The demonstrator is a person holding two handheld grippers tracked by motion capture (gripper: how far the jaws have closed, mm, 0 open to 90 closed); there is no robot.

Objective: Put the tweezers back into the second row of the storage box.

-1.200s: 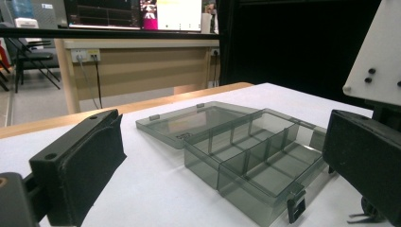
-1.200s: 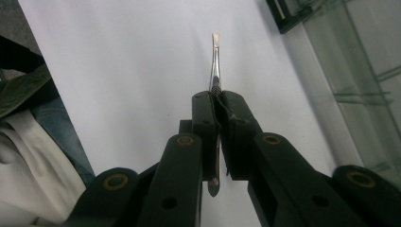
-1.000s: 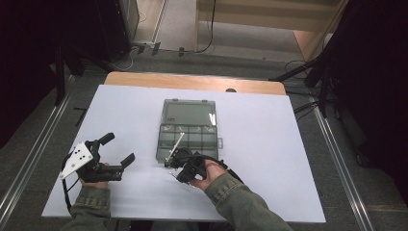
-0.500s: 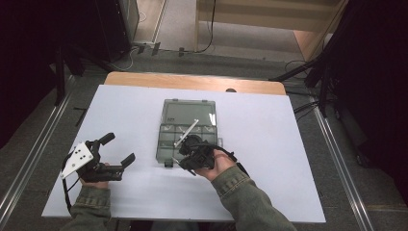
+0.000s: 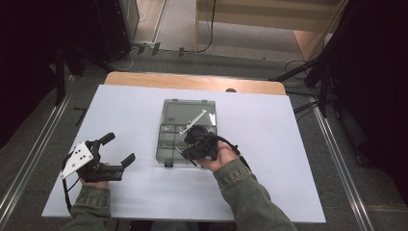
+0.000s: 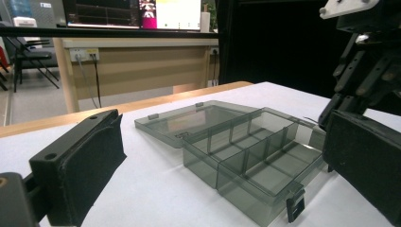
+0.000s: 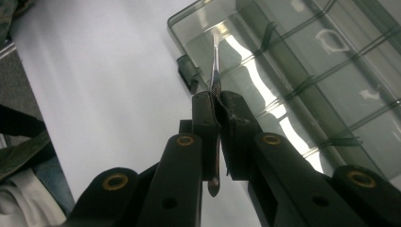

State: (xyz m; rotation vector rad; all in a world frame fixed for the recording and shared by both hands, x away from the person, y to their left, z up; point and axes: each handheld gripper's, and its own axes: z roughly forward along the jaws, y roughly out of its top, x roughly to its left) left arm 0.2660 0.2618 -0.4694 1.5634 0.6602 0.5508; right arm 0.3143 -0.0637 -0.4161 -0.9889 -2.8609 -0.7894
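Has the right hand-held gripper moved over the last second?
Yes. The right hand-held gripper, shut on a thin metal tool, moved up the table and now sits over the open box.

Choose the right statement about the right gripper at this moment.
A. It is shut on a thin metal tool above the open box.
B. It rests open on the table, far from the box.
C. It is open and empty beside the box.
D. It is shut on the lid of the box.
A: in the right gripper view the right gripper has its jaws pressed on a thin metal tool over the open box.
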